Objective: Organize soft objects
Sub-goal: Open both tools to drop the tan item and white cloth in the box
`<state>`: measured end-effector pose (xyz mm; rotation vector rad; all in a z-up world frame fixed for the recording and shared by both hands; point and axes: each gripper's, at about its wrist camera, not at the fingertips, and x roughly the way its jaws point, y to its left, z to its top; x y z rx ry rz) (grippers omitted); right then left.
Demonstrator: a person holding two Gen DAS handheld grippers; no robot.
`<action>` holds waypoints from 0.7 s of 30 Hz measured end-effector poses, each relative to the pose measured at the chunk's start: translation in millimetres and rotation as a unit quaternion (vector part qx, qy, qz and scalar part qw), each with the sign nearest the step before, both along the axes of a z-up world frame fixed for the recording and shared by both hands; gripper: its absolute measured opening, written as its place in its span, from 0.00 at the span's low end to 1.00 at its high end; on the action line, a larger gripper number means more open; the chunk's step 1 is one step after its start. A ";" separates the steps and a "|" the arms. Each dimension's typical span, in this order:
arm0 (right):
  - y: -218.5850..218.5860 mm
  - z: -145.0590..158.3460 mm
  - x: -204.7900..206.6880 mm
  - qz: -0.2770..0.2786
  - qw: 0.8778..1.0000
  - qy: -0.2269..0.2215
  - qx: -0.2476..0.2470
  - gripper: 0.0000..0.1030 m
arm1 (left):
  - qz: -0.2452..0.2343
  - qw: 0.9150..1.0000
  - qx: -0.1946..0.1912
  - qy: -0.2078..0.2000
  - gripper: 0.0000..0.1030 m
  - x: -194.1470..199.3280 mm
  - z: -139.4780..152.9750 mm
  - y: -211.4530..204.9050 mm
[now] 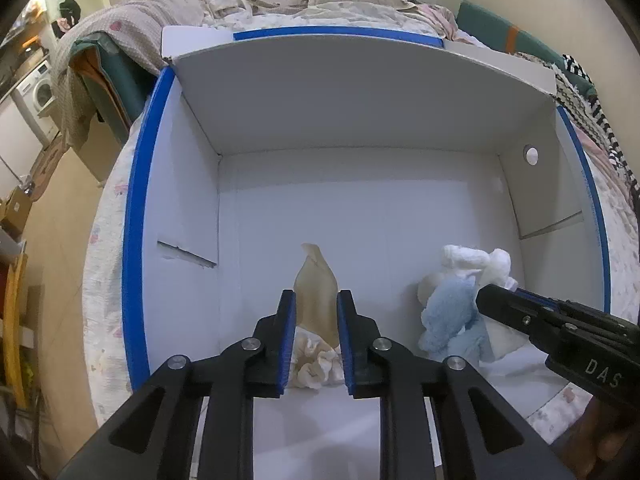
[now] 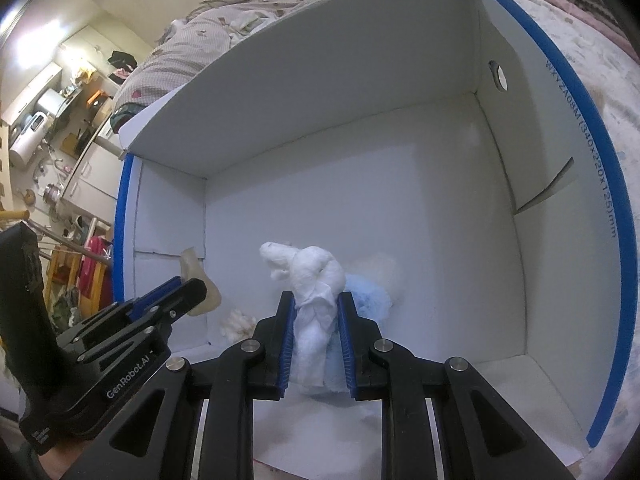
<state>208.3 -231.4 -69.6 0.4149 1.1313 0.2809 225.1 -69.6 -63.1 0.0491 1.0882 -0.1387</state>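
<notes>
Socks first: a limp beige sock [image 1: 315,288] stands between the blue pads of my left gripper [image 1: 316,336], its toe drooping forward over the white floor of the box, and a crumpled cream frilly sock [image 1: 314,362] lies bunched under it. My left jaws stand slightly parted; I cannot be sure the pads press the beige fabric, and it looks more let go than gripped, lying where I would want it, near the left wall of the box.

A twisted white terry cloth [image 2: 316,284] is pinched in my right gripper [image 2: 316,340], the pads close together and clamped on its middle so the loose ends rise above them. It hangs over a fluffy pale-blue cloth [image 2: 370,298] already on the floor, with a cream soft piece [image 2: 380,266] just behind; I judge I hold it there to add it to that pile, keeping towels right and socks left.

Around them is the white cardboard box with blue-taped rims [image 1: 134,216], open-topped, resting on a pale printed bedspread [image 1: 106,240].
</notes>
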 end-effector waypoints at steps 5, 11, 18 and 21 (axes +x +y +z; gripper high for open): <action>1.5 3.1 0.2 0.001 1.000 -0.013 -0.005 0.22 | 0.002 1.000 0.001 -0.006 0.32 -1.3 5.3 3.3; -2.8 6.8 -0.2 -0.013 1.000 -0.022 -0.012 0.63 | 0.010 1.000 -0.009 -0.012 0.55 -1.4 12.2 10.0; -10.7 10.7 -3.7 -0.031 0.999 -0.034 -0.001 0.77 | 0.020 1.000 -0.004 -0.017 0.59 -4.3 17.4 15.0; -10.7 9.0 -3.9 -0.028 0.999 -0.028 0.002 0.77 | 0.025 1.000 -0.003 -0.015 0.59 -5.5 17.2 17.3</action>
